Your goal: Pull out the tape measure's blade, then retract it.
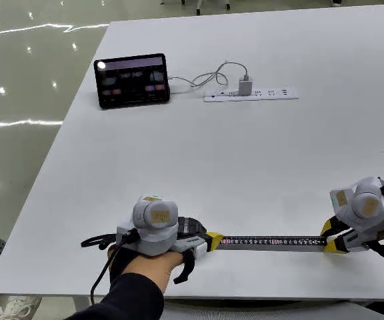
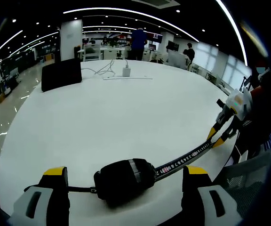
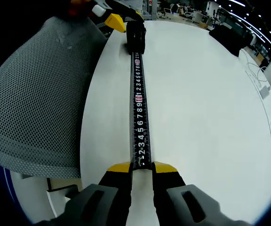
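Blade (image 3: 140, 103) is out, lying flat and straight along the near edge of the white tabletop (image 1: 259, 167), numbers facing up. At one end sits the tape measure (image 2: 123, 179), a black body resting on the tabletop. The left tongs (image 2: 126, 170) are spread wide, one yellow tip on each side of that body with a clear gap both ways, so they are around it, not pinching it. At the other end the right tongs (image 3: 142, 167) are closed down tight, yellow tips nearly meeting, with the blade's tip clamped between them right at the low numbers; the blade runs away from them in a straight line to the black body.

Off the tabletop's edge, beside the blade, the right gripper view catches a grey mesh chair back (image 3: 32, 94). Far side of the tabletop, well apart from the action: a dark tablet (image 1: 132, 81) propped up, screen lit; just to its right a white power strip (image 1: 265, 95) with a white charger (image 1: 245, 85) plugged in; a looping cable (image 1: 205, 77) runs from the charger to the tablet.
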A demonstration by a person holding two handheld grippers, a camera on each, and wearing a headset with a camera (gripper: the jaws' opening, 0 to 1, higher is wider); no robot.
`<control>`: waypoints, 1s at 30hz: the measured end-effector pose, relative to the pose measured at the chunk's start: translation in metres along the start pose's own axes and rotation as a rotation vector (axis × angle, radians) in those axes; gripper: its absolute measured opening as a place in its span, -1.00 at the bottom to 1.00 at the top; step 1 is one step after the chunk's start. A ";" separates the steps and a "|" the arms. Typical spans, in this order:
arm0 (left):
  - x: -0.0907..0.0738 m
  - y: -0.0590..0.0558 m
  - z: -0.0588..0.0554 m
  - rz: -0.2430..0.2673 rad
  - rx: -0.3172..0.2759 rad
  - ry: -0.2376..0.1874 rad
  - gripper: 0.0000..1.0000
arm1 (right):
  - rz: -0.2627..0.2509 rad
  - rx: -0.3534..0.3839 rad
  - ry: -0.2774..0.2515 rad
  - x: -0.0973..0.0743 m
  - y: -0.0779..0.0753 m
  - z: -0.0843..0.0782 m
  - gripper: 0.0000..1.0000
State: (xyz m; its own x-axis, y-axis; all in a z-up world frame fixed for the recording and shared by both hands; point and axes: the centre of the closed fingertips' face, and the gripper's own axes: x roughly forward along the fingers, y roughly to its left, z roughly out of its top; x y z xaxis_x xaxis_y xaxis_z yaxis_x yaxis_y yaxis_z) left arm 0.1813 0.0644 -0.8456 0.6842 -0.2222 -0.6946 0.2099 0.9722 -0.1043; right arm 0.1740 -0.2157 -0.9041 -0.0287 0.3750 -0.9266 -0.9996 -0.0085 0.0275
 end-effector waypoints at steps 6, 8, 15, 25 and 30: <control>0.001 -0.003 -0.002 -0.007 -0.004 0.000 0.88 | 0.007 -0.020 0.010 0.001 -0.001 0.001 -0.76; 0.002 -0.004 -0.002 -0.012 -0.011 0.002 0.81 | 0.005 0.010 0.014 0.001 -0.002 0.000 -0.77; 0.008 -0.002 -0.010 -0.004 -0.040 0.031 0.64 | 0.002 -0.017 0.032 0.001 -0.002 0.000 -0.78; 0.016 -0.004 -0.017 0.006 -0.112 0.072 0.54 | -0.007 0.027 0.026 0.002 -0.002 0.000 -0.78; 0.019 0.001 -0.023 0.027 -0.119 0.095 0.35 | -0.002 0.051 0.039 0.002 -0.002 0.000 -0.78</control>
State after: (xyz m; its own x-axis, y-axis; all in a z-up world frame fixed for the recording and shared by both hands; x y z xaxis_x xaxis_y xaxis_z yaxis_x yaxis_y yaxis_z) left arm 0.1785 0.0628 -0.8747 0.6180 -0.1934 -0.7620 0.1045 0.9809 -0.1642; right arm 0.1760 -0.2145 -0.9063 -0.0282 0.3388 -0.9404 -0.9982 0.0397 0.0443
